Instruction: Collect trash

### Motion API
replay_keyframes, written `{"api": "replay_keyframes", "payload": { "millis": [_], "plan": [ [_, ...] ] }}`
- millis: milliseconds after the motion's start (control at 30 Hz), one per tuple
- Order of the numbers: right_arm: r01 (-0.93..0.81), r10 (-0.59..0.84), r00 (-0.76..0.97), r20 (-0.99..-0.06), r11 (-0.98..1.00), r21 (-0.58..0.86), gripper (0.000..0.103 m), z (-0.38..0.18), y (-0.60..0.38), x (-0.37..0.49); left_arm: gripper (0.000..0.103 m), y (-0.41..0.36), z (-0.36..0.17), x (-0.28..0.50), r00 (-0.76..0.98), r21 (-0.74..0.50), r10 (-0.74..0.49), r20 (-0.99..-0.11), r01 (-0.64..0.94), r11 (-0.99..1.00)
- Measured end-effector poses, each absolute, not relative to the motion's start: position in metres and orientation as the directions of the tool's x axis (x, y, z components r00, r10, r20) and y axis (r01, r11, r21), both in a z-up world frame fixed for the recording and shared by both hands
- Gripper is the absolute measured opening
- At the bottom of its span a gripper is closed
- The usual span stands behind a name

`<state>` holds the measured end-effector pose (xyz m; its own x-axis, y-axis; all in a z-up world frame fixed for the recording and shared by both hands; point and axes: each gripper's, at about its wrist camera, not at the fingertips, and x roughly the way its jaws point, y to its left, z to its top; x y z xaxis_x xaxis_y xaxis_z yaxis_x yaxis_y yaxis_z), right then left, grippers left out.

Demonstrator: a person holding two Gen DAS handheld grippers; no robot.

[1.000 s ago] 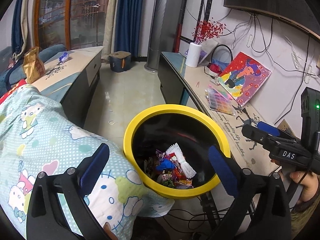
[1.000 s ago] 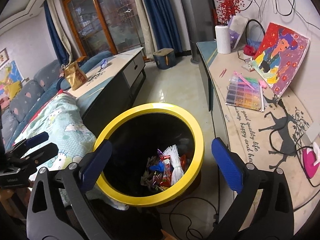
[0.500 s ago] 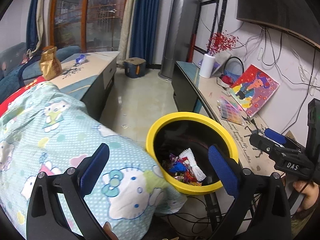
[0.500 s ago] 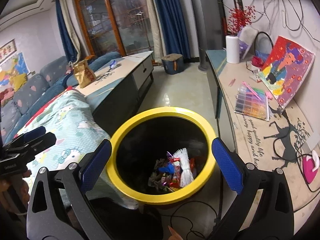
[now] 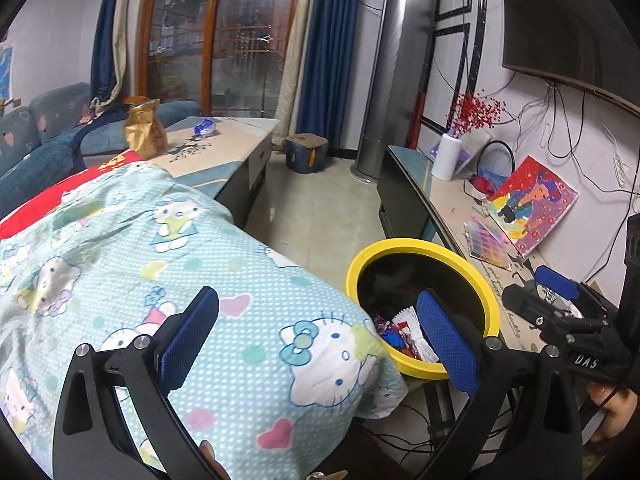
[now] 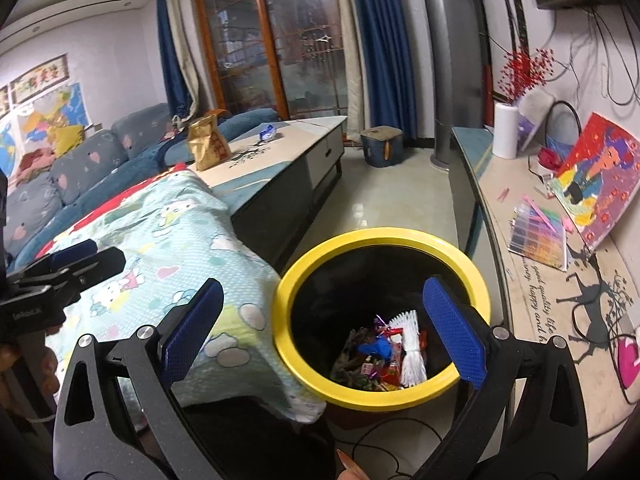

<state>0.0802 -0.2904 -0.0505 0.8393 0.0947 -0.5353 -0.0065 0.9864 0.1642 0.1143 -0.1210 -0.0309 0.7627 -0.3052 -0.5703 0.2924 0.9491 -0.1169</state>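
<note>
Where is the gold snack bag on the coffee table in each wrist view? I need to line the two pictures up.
Left wrist: the gold snack bag stands upper left, on the coffee table beyond the blanket.
Right wrist: the bag stands upper left of centre, on the table's near end.
Shared landmark: the yellow-rimmed trash bin.

A: Location type?
B: Home living room. Indicators: blue sofa point(image 6: 80, 168), low coffee table point(image 6: 280, 140), curtained glazed doors point(image 6: 280, 40), wall-mounted TV point(image 5: 572, 20) above a long console point(image 6: 520, 220).
A: Further evidence?
B: Cartoon-print blanket point(image 5: 160, 260); floor-standing air conditioner point(image 5: 396, 72).
</note>
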Motion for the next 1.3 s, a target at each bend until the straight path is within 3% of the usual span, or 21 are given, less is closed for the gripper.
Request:
{"api": "replay_keyframes", "payload": {
  "millis": [733,1067,1300],
  "plan": [
    [-0.055,0.096,0.926,-0.366,0.991,0.119,0.092,-0.037,-0.25,0.049,0.097,-0.074,-0.025,0.065,0.864,-0.081,-0.24,-0.441,0.228,0.97],
    [-0.056,0.062,0.982,-0.177,0.998,0.035,0.092,-0.029,-0.226,0.019,0.097,-0.056,-0.025,0.043,0.905,-0.092,-0.212,-0.369,0.191,0.977],
    [-0.058,0.061,0.985,-0.159,0.998,0.029,0.092,-0.032,-0.219,0.016,0.097,-0.046,-0.026,0.035,0.92,-0.084,-0.197,-0.34,0.179,0.98]
  ]
}}
